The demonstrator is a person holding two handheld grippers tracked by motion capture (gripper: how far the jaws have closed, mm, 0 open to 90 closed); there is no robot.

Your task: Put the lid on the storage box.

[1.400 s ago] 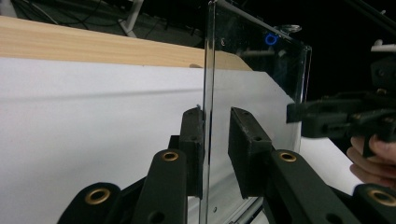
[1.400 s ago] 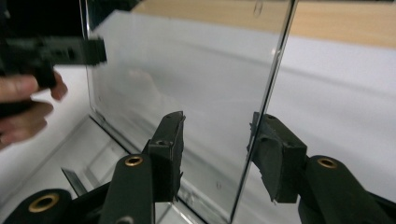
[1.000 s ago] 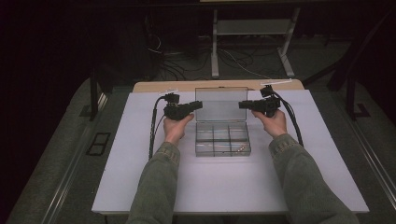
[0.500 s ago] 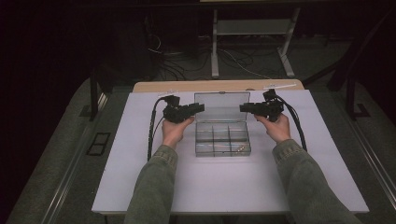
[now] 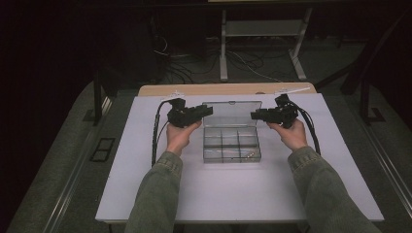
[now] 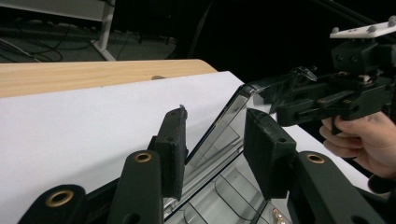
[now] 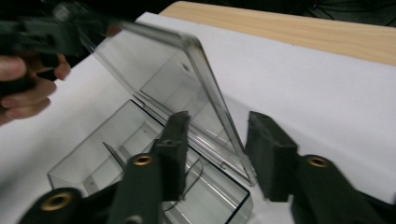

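The clear box [image 5: 231, 144] lies mid-bench [image 5: 145, 194], long axis across it, with no writing to read. Its lid [image 5: 232, 113] stands raised at the far side. Left gripper [image 5: 203, 111] and right gripper [image 5: 256, 115] flank the lid's ends, jaws having just been opening, edge between but not pressed.

Olive-green denim sleeves [image 5: 155, 194] cover both forearms. Each black hand-held gripper [image 5: 190, 114] has broad rectangular pads [image 6: 268, 154], brass-ringed pivot holes and a trailing black cable [image 5: 156, 131].
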